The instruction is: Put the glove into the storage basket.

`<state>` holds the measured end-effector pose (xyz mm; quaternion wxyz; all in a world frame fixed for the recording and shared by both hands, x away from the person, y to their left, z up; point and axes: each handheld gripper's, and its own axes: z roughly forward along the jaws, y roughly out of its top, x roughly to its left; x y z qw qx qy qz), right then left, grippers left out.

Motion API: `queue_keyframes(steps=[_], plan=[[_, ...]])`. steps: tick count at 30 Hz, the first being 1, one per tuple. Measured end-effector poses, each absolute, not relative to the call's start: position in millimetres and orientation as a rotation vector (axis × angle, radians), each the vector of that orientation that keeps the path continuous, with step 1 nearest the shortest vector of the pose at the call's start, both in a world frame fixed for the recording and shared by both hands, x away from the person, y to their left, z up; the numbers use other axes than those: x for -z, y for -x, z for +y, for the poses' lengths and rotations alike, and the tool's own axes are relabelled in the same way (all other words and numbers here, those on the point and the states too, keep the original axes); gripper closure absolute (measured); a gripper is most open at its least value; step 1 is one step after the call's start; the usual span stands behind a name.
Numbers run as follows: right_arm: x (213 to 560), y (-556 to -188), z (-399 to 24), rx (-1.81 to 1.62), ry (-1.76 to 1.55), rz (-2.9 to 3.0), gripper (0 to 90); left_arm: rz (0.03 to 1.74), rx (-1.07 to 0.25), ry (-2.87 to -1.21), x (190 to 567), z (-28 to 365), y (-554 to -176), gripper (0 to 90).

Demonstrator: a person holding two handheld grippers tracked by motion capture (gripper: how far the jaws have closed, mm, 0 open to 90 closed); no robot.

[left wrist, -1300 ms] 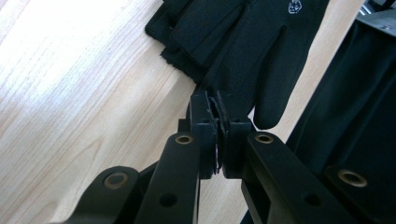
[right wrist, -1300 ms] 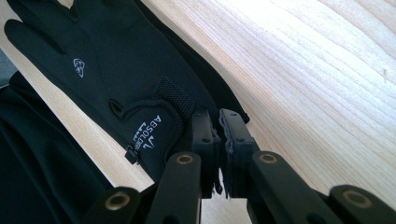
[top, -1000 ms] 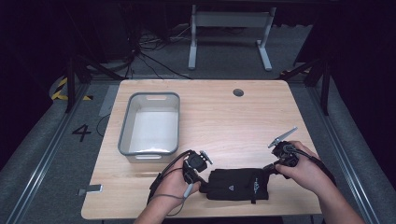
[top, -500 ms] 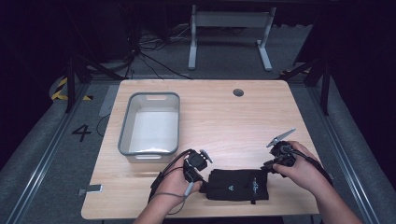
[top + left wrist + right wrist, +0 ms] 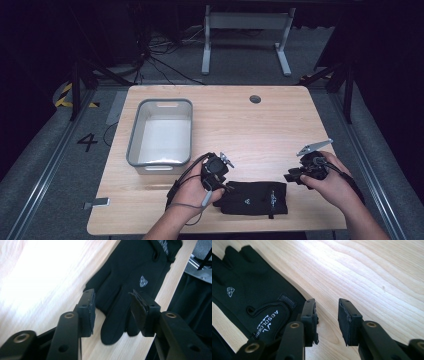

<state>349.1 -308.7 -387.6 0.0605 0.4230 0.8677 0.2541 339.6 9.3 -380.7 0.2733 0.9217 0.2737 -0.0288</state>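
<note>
We see a wooden tabletop [image 5: 280, 130] carrying a grey bin [image 5: 160, 131], which appears empty, at its left. A black glove [image 5: 252, 198] lies flat near the front edge, well apart from the bin's interior. The left claw [image 5: 112, 312] hangs over the glove's fingertips, jaws parted around 1 or 2 fingers, gripping nothing. The right claw [image 5: 326, 320] sits just beside the cuff end, jaws likewise apart and empty, over bare wood. We judge the step to be the approach before a grasp; next, each claw would need to lower and close on fabric, pinching cloth rather than sliding across it.
</note>
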Motion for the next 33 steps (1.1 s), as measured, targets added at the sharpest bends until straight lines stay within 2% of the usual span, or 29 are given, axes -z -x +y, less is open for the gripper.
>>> queue_keyframes(steps=[9,15,26,33], plan=[[384,-341,-326,-0.815,-1.336,2.558,65.5,0.634,0.041,-2.468,376,-7,-342,51.3],[387,-341,-337,-0.859,-1.354,2.534,63.3,0.55,0.019,-2.5,380,-19,-343,53.9],[392,-342,-349,-0.863,-1.418,2.488,61.4,0.472,0.06,-2.515,395,-43,-342,53.8],[392,-342,-348,-0.859,-1.418,2.486,61.1,0.428,0.138,-2.504,408,-51,-346,51.5]])
